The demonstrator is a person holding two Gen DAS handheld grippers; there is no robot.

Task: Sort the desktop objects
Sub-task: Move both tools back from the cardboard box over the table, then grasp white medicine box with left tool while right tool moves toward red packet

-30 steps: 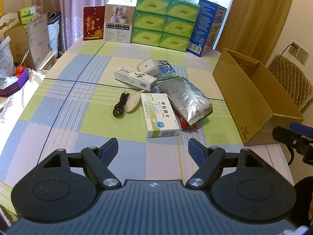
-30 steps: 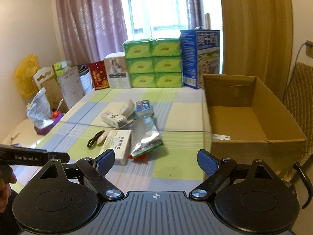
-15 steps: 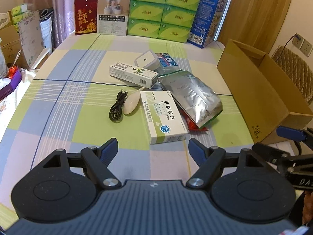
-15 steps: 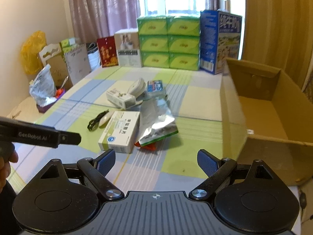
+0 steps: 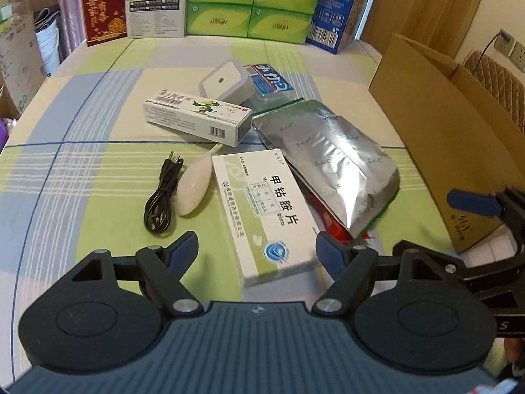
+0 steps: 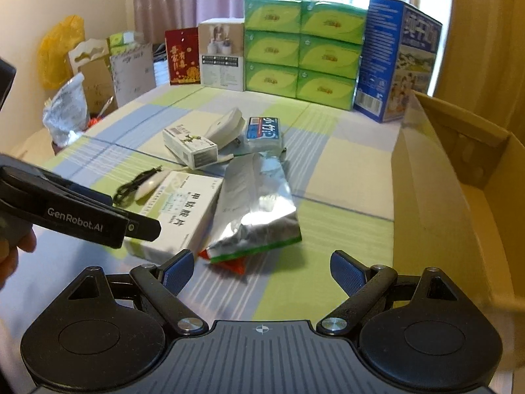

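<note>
A pile lies mid-table: a white-green medicine box (image 5: 265,213) (image 6: 178,211), a silver foil pouch (image 5: 331,161) (image 6: 257,210) over a red packet (image 6: 234,264), a long white carton (image 5: 198,120) (image 6: 190,146), a black cable (image 5: 162,185), a white oval piece (image 5: 192,188), a white square device (image 5: 224,82) and a blue tissue pack (image 5: 269,80) (image 6: 264,131). My left gripper (image 5: 257,254) is open, its fingers flanking the near end of the medicine box. My right gripper (image 6: 261,271) is open, just short of the pouch and red packet.
An open cardboard box (image 5: 459,124) (image 6: 459,177) stands at the table's right edge. Green tissue boxes (image 6: 302,49), a blue carton (image 6: 398,59), a white box and a red bag line the far edge. Bags and cartons stand off the left side.
Both grippers have moved forward and lower toward the pile; the objects now look larger and nearer. Both stay open. Nothing on the table has shifted.
</note>
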